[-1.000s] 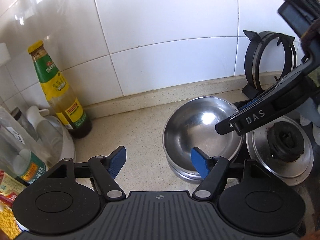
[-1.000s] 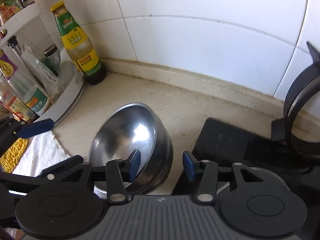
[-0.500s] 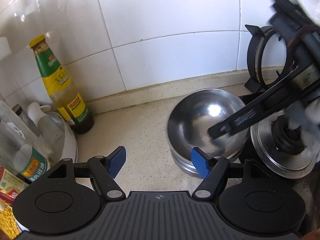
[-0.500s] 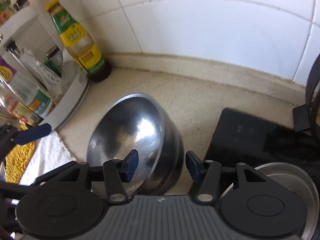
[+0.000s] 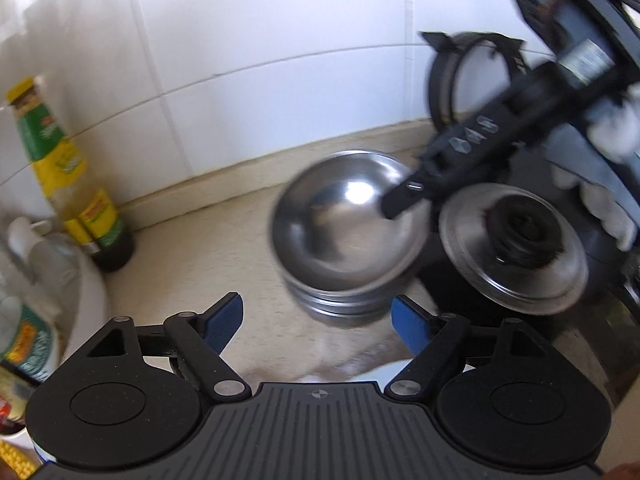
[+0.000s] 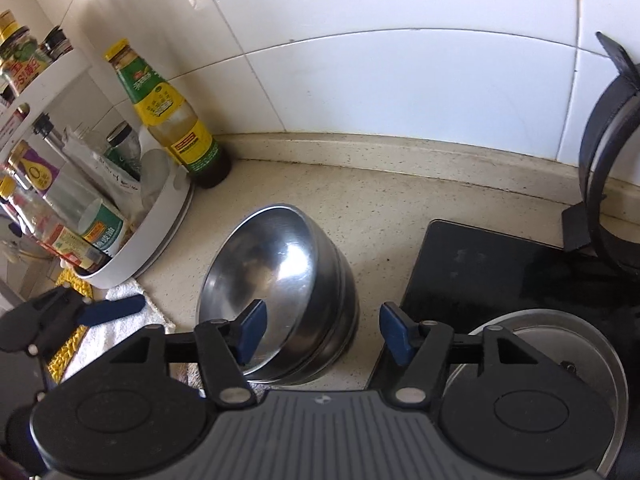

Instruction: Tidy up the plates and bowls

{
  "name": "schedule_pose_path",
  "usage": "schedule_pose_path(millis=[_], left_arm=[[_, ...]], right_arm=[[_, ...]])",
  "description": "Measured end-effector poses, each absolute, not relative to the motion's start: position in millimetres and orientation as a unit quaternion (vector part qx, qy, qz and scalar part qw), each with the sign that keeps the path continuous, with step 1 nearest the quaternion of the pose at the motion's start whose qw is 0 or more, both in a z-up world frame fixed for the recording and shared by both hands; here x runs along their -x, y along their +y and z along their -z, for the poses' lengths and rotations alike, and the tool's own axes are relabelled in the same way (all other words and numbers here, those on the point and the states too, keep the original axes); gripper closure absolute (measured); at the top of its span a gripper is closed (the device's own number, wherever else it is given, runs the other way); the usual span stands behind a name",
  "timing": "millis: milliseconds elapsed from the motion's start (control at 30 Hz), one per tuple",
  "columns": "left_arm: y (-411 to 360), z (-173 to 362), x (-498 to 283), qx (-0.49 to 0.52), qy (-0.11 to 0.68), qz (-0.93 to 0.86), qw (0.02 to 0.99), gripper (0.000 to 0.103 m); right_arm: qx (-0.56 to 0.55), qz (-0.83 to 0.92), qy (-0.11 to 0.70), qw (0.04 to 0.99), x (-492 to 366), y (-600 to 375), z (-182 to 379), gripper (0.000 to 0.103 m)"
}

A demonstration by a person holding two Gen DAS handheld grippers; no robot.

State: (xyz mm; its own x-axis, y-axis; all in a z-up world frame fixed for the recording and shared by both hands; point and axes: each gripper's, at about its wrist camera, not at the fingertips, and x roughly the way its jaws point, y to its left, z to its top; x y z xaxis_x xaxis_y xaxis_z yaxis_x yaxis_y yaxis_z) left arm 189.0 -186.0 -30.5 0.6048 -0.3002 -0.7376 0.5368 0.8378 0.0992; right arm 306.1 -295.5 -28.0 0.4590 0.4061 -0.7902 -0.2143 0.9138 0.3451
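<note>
A nested stack of steel bowls (image 5: 344, 236) sits on the speckled counter near the tiled wall. My left gripper (image 5: 318, 326) is open and empty, just short of the stack's near side. In the left wrist view, one finger (image 5: 404, 200) of my right gripper reaches over the top bowl from the right. In the right wrist view my right gripper (image 6: 324, 334) is open: its left pad hangs over the inside of the stacked bowls (image 6: 276, 280) and its right pad is outside their wall. I cannot tell whether it touches them.
A steel pot lid (image 5: 472, 264) with a black knob lies on the black stove top (image 6: 480, 272) right of the bowls. A green-labelled bottle (image 6: 172, 120) and a white condiment rack (image 6: 160, 232) stand at the left. A black ring stand (image 6: 600, 160) leans at the wall.
The left wrist view has drawn back, so the bowls sit farther from its pads. The right gripper has shifted over the bowl's right rim. Both stay open.
</note>
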Motion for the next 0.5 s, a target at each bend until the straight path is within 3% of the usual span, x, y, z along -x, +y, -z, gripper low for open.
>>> schedule_pose_path(millis=[500], left_arm=[[-208.8, 65.0, -223.5, -0.201, 0.389, 0.292, 0.850, 0.016]], right_arm=[[-0.073, -0.241, 0.486, 0.837, -319.5, -308.4, 29.8, 0.032]])
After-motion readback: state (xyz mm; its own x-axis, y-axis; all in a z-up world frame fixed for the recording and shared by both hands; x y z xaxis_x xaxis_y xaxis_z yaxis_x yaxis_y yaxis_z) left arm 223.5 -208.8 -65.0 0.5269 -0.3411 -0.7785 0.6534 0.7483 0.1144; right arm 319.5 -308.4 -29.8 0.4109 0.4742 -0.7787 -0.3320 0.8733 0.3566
